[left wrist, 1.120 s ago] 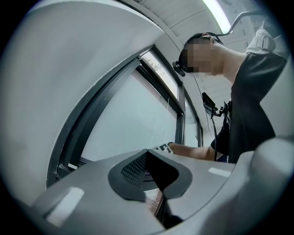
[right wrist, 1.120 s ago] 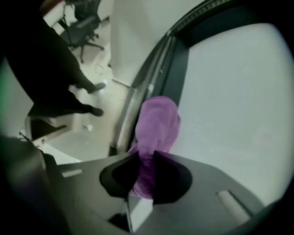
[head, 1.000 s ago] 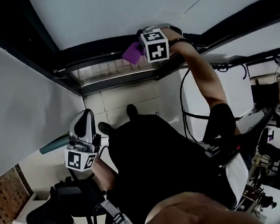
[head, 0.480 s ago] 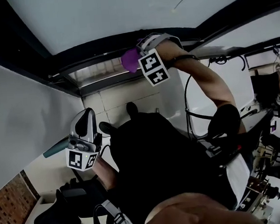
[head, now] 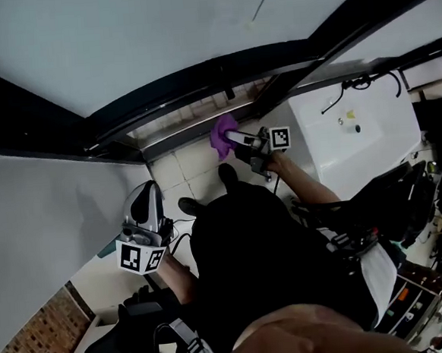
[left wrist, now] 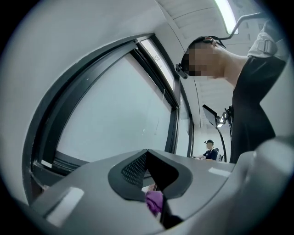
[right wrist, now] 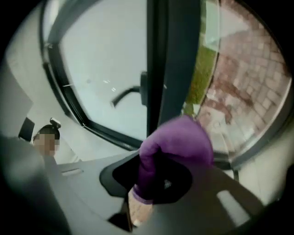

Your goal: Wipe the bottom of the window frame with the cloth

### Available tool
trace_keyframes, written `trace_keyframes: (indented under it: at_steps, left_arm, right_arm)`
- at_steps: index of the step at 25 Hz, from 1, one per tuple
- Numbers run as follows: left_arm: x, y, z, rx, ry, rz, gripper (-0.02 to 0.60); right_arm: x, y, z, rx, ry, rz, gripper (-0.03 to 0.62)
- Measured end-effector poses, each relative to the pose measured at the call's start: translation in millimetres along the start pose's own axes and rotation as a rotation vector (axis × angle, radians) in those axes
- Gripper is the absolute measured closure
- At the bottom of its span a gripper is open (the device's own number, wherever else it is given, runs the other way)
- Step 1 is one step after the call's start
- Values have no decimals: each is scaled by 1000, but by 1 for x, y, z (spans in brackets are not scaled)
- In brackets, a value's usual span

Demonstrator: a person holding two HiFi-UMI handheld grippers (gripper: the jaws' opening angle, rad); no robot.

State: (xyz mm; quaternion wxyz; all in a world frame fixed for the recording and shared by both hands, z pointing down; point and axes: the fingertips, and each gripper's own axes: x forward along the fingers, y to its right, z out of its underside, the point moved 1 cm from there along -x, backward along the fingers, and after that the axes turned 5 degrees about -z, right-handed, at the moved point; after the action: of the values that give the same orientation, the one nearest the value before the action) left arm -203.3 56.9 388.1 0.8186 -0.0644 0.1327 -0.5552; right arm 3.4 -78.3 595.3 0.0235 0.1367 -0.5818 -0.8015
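Note:
My right gripper (head: 233, 138) is shut on a bunched purple cloth (head: 222, 132) and hangs just below the dark window frame (head: 184, 99), over the tiled floor. In the right gripper view the cloth (right wrist: 177, 142) bulges out of the gripper (right wrist: 161, 179), in front of the frame's upright bar (right wrist: 158, 59) and the lower rail (right wrist: 105, 133). My left gripper (head: 147, 191) is held low at the person's left side, jaws together and holding nothing. In the left gripper view the gripper (left wrist: 154, 183) points up at the window frame (left wrist: 69, 105), with the distant cloth (left wrist: 155, 201) showing past its tip.
A grey wall panel (head: 49, 216) fills the left. A white cabinet (head: 355, 138) stands at the right, with cables and gear beyond it. A black chair (head: 120, 347) sits at the lower left. A window handle (right wrist: 126, 94) is on the glass. Another person (left wrist: 209, 149) sits far off.
My right gripper has come down and back from the window frame's bottom rail with the cloth in it. The head view has swung. The left gripper has barely moved.

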Motion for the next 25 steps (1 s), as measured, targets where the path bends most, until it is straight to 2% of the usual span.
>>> trace_keyframes:
  at_steps: [1,2,4,6,7,9,12,14,18,21,25]
  left_arm:
    - [7,4,-1,6,-3,8,578]
    - [13,8,-2,11,-8,16,580]
    - [23,21,-1,17,-26,36,580]
    - [29,35,1,18,-47,58,578]
    - [31,40,2,19,-57,65,578]
    - [32,48,1,29,-71,68,578]
    - [36,54,-2,46,-82,53,578]
    - [35,53,-1,47,-86,35,578]
    - [33,46,5,42,-96,16,578]
    - [39,41,6,43,-100,19,580]
    - [51,41,9,51,-115,45,578]
  right_arm:
    - [7,-13,-23,-93,112,-14,528]
    - [14,-27,-46,-234,195,1,528]
    - [25,-46,-81,-546,290,100,526]
    - [40,-51,-99,-853,284,249,526]
    - [49,-49,-105,-970,264,319,526]
    - [68,-46,-117,-1113,226,414,526]
    - [83,-48,-134,-1230,200,475,526]
    - [82,-50,-135,-1272,201,471,526]
    - [72,-54,-119,-1321,175,424,526]
    - [57,-65,-93,-1341,129,383,526]
    - [21,-117,-45,-1359,114,280,526]
